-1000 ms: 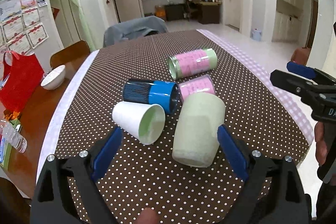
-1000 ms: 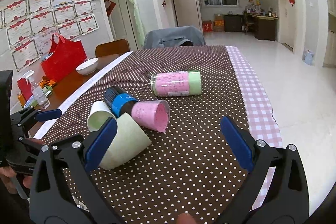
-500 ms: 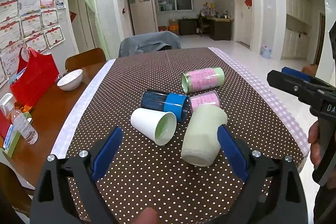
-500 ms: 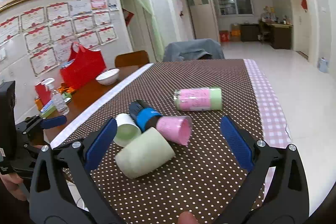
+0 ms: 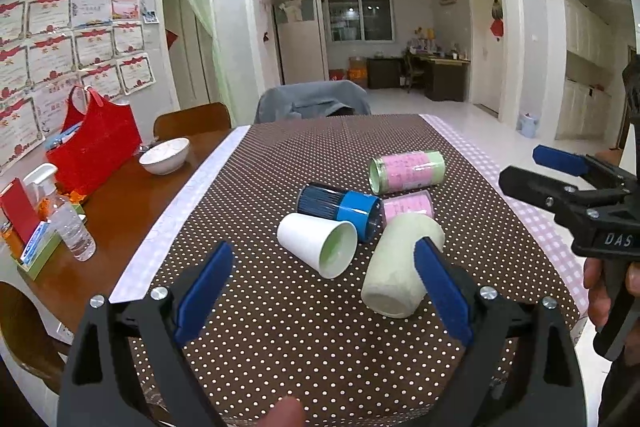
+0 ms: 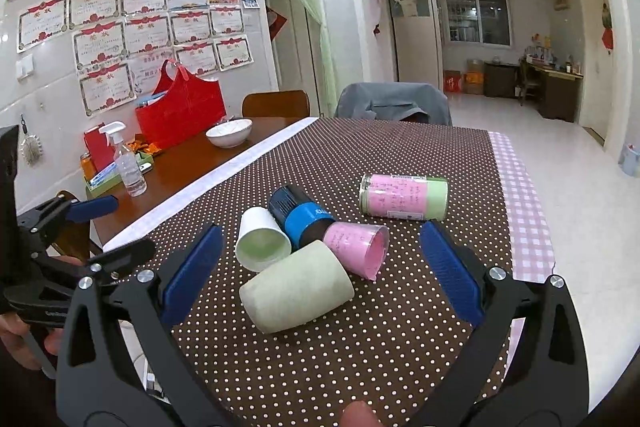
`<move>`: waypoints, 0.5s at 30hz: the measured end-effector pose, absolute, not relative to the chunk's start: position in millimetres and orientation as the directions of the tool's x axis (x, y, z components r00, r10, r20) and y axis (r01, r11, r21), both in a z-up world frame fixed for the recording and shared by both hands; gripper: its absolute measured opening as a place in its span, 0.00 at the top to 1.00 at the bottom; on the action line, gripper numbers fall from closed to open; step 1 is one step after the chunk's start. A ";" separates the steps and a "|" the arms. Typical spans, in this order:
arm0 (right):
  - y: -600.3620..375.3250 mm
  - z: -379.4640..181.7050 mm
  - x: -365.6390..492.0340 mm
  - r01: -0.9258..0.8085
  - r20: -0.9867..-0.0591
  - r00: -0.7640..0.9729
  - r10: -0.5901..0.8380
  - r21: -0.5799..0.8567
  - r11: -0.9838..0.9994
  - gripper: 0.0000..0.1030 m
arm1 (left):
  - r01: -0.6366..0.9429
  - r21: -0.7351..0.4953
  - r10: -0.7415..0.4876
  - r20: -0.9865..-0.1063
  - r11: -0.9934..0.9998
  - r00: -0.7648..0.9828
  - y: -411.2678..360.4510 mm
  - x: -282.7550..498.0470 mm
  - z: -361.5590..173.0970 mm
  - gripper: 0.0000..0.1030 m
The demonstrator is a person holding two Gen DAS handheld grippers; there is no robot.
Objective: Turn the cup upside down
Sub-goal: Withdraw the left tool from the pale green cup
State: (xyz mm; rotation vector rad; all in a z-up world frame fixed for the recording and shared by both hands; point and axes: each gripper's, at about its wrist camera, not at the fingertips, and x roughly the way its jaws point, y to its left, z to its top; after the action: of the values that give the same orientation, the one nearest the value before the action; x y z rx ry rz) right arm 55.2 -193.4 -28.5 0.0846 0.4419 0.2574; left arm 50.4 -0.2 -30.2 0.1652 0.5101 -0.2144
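Item: five cups [image 5: 394, 269] lay sideways on the table [image 5: 280, 327]. I had drawn both tools [image 5: 320, 285] [image 6: 320, 269] back, released, grasping nothing. No cup flipped yet.

**Desk layout, cups and side items**

Five cups lie on their sides in a cluster on the desk [image 5: 280, 327]. Paper cup [image 5: 318, 243] at left, its mouth toward the camera. Ribbed cup [image 5: 340, 209] just behind it, touching. Stone cup [image 5: 394, 273] at right front. Small labelled cup [image 5: 408, 207] behind the stone cup. Tall labelled cup [image 5: 406, 171] farthest back, apart. Bowl [image 5: 164, 155], bag [image 5: 94, 147] and spray bottle [image 5: 66, 217] at desk's left edge.
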 end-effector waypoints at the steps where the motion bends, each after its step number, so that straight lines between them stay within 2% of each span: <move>1: -193.4 -27.9 54.3 -0.227 -0.410 0.874 0.262 0.134 0.965 0.06 | 0.240 0.104 -0.159 -0.493 0.965 0.855 0.3 48.7 -28.9 0.12; 15: -198.6 -17.0 39.9 -0.222 -0.357 0.900 0.251 0.120 0.968 0.06 | 0.223 0.067 -0.173 -0.431 0.973 0.886 -0.1 30.9 -23.6 0.12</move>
State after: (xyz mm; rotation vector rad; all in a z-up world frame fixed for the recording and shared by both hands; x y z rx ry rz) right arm 39.9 -198.6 -17.0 0.0768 0.3796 0.2450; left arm 30.9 -0.1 -23.6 0.1161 0.4367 -0.2065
